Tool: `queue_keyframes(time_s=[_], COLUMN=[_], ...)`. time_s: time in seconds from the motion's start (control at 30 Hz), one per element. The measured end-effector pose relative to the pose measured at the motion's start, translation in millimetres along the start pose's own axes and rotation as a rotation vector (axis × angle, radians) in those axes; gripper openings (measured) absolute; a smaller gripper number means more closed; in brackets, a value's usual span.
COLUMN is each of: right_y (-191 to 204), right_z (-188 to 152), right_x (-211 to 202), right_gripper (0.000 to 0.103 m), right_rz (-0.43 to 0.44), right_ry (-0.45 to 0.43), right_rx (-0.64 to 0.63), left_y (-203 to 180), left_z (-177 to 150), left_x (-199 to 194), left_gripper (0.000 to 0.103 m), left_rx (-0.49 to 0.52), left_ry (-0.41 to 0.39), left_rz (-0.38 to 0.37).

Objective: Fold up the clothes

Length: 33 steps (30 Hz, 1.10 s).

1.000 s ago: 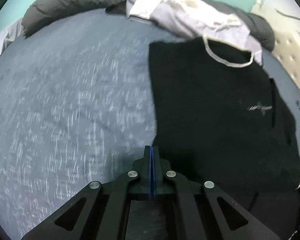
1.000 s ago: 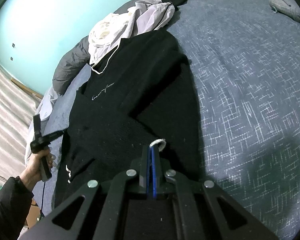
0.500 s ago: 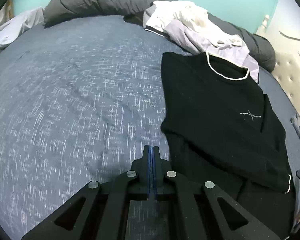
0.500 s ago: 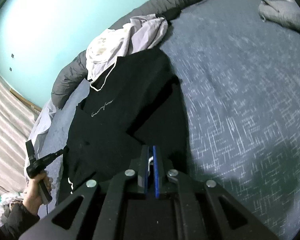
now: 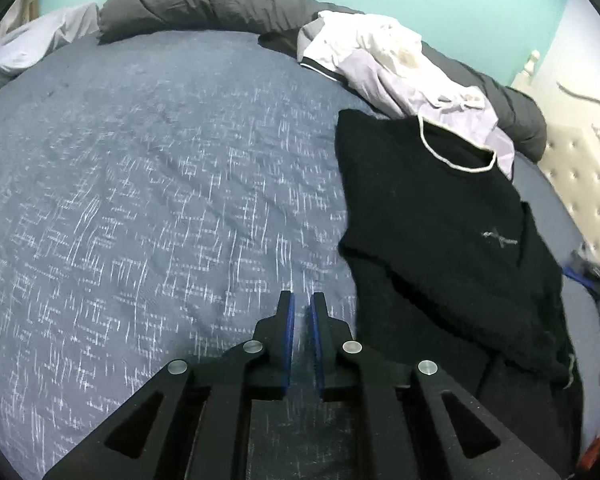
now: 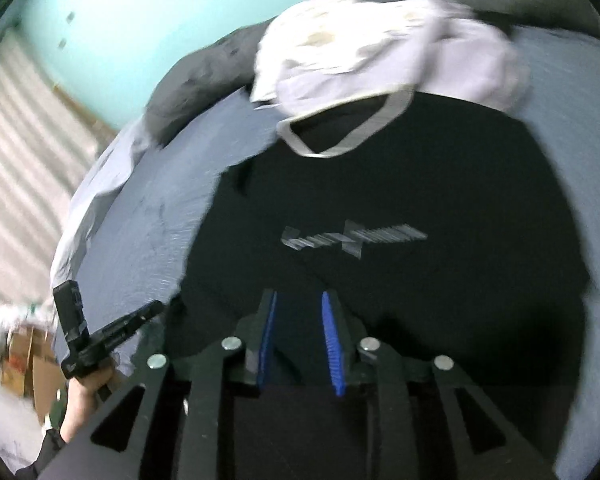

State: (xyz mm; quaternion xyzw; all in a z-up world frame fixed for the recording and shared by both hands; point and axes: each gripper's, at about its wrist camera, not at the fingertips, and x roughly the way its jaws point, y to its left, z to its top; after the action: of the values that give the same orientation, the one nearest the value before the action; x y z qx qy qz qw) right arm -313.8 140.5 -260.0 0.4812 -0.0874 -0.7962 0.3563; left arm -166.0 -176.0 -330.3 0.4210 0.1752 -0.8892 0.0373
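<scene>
Sweater (image 5: pixel 440 216) (black, white-trimmed collar) lies half-folded; both grippers' jaws just opened, holding nothing.

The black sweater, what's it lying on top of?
The black sweater lies on the blue patterned bedcover. By its collar, the pile of white and lilac clothes overlaps it a little. Anything tucked underneath the sweater is hidden.

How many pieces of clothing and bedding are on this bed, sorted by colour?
Black: 1, the black sweater.
White or pale lilac: 1 heap, the pale clothes pile; how many garments it holds cannot be told.
Dark grey: 1, the rolled duvet.
Blue-grey: 1, the patterned bedspread.
Total: 4.
</scene>
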Motion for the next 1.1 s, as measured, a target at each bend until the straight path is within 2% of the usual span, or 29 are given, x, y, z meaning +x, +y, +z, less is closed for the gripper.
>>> queue_keyframes(time_s=[0.2, 0.37, 0.53, 0.73, 0.83, 0.9, 1.0, 1.1], right_y=[52.1, 75.4, 85.7, 93.7, 93.2, 94.3, 95.4, 98.0], right_z=[63.5, 99.7, 119.3, 133.6, 133.5, 131.7, 132.3, 136.3], right_x=[81.7, 133.0, 171.1, 209.8, 223.2, 230.7, 237.7, 238.1], right_gripper=[0.029, 0.031, 0.031, 0.031, 0.031, 0.020, 0.009, 0.006], right_rz=[0.062, 0.055, 0.052, -0.019, -0.006, -0.017, -0.043, -0.032], right_ry=[0.058, 0.091, 0.115, 0.184, 0.210, 0.225, 0.229, 0.206], right_rx=[-0.132, -0.176, -0.216, -0.259, -0.271, -0.285, -0.297, -0.298], left_y=[6.8, 15.2, 22.0, 24.6, 25.5, 27.5, 31.9, 32.0], left_z=[5.9, 10.8, 12.3, 10.9, 11.0, 11.4, 11.0, 10.7], left_x=[-3.4, -2.5, 2.5, 7.5, 8.1, 8.3, 9.8, 10.2], left_gripper=[0.016, 0.017, 0.017, 0.017, 0.017, 0.017, 0.017, 0.017], left_rx=[-0.005, -0.030, -0.057, -0.064, -0.070, -0.076, -0.091, -0.096], left_ry=[-0.007, -0.017, -0.013, -0.004, -0.006, -0.006, -0.004, -0.005], left_rz=[-0.004, -0.010, -0.020, -0.019, -0.026, -0.027, -0.027, -0.029])
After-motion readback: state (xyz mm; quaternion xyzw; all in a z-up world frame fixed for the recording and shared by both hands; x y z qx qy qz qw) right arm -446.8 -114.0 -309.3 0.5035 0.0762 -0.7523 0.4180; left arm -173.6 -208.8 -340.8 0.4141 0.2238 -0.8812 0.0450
